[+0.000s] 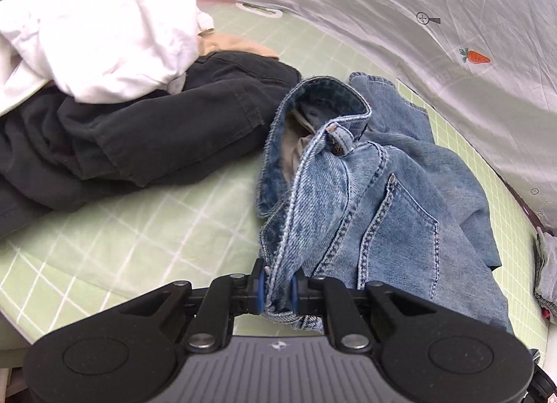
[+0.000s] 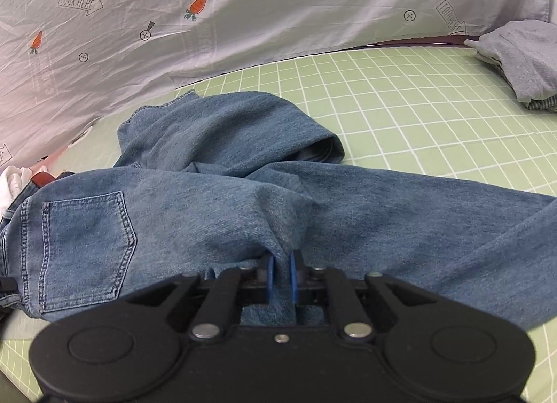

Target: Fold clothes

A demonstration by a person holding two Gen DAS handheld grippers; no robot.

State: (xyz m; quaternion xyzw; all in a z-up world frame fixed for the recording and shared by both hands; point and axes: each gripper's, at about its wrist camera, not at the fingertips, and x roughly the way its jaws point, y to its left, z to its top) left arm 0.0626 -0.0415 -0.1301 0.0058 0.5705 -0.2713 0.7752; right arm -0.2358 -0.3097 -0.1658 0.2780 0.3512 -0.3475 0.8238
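Note:
A pair of blue jeans lies crumpled on the green checked sheet. My left gripper is shut on the jeans' waistband edge, which runs up from between the blue pads. In the right wrist view the jeans spread across the sheet, back pocket at the left, one leg folded back, the other running right. My right gripper is shut on a pinched ridge of denim near the seat.
A dark garment with a white garment heaped on it lies at the left. A grey folded stack sits at the far right. A white carrot-print sheet hangs behind as a backdrop.

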